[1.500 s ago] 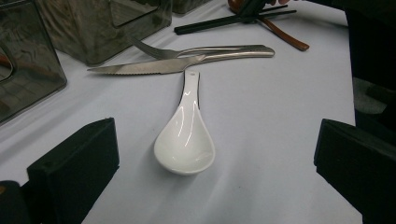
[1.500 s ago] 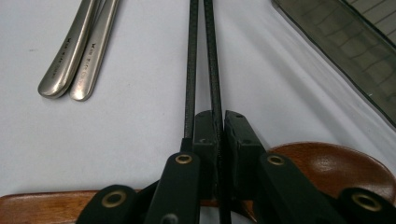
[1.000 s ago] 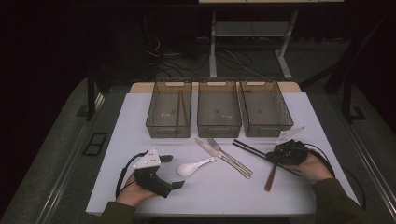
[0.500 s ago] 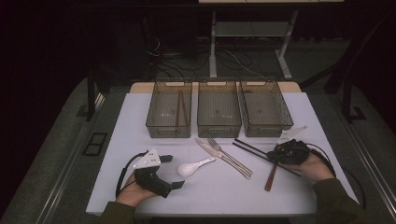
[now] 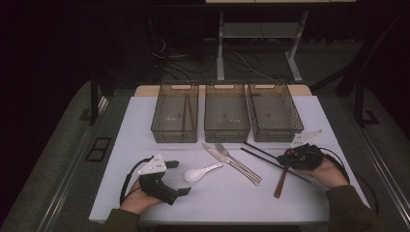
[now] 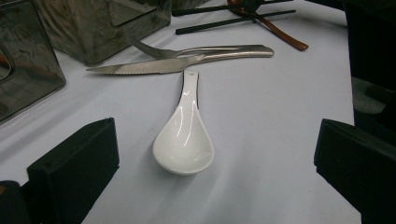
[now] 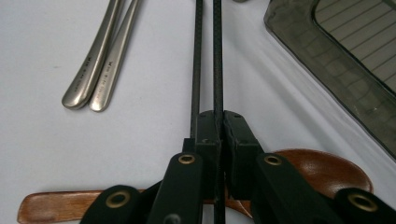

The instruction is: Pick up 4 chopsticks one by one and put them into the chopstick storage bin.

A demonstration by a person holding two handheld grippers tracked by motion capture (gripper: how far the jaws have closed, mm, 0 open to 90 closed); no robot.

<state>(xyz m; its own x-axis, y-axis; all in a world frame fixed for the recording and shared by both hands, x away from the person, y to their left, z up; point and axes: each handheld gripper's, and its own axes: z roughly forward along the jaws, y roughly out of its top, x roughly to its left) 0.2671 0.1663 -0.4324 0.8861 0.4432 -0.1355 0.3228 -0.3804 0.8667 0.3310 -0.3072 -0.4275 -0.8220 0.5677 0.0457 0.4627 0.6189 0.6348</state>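
right gripper view: claw (image 7: 218, 122) pinching chopstick (image 7: 217, 51)

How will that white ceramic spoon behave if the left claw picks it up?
The white spoon looks glazed and glossy, so it may slip between flat pads. It seems rigid and probably brittle, so a drop could chip it. Its rounded bowl rests on the table, so a nudge from the open left claw would likely pivot it.

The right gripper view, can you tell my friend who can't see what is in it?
The right gripper has its two black jaws shut on one of two thin black chopsticks that run straight ahead on the white table. A brown wooden spoon lies crosswise beneath the jaws; two steel handles lie left, a grey bin right.
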